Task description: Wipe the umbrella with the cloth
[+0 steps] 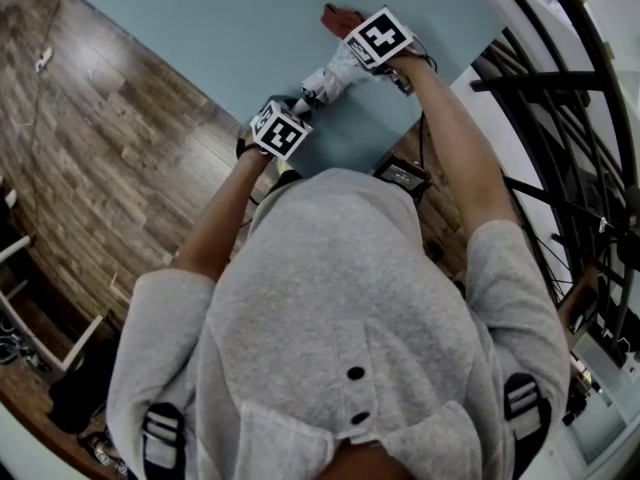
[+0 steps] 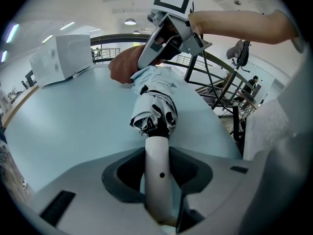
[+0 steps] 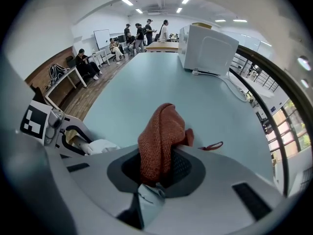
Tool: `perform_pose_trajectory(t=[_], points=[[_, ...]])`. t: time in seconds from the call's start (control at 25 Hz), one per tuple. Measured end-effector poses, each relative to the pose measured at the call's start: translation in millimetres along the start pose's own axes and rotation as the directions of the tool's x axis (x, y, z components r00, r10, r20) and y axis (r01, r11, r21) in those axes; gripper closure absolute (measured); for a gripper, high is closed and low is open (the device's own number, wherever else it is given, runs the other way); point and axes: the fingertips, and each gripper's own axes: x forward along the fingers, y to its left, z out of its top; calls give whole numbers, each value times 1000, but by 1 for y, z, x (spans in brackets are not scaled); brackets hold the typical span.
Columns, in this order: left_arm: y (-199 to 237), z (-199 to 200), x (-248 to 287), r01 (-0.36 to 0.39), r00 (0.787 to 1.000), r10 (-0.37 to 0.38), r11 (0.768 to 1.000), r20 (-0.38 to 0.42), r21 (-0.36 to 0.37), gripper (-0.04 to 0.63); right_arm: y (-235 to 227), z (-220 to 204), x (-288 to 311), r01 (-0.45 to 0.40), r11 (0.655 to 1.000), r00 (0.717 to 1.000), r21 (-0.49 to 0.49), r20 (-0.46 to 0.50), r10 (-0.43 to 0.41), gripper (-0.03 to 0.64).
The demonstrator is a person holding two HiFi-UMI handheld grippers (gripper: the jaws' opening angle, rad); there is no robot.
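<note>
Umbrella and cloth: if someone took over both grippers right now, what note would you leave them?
Left gripper: shut on the umbrella by its white handle; the folded end points out over the table.
Right gripper: shut on the red cloth, which sits at the umbrella's far end and appears to touch the fabric.
Done: both things are gripped and brought together. How much is already wiped cannot be told.
Left: rub the cloth along the folded fabric, probably turning the umbrella to reach every side.
</note>
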Motion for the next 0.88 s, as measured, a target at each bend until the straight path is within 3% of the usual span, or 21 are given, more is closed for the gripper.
perform_pose_trajectory(t=[0.16, 0.88], points=[[-1, -1, 0, -6, 1000, 6, 1000, 5, 4, 439, 23, -4, 5, -63, 998, 997, -25, -51, 61, 543], [4, -1, -2, -19, 1000, 18, 1000, 4, 9, 439, 86, -8, 22, -213, 972, 963, -97, -190, 192, 543]])
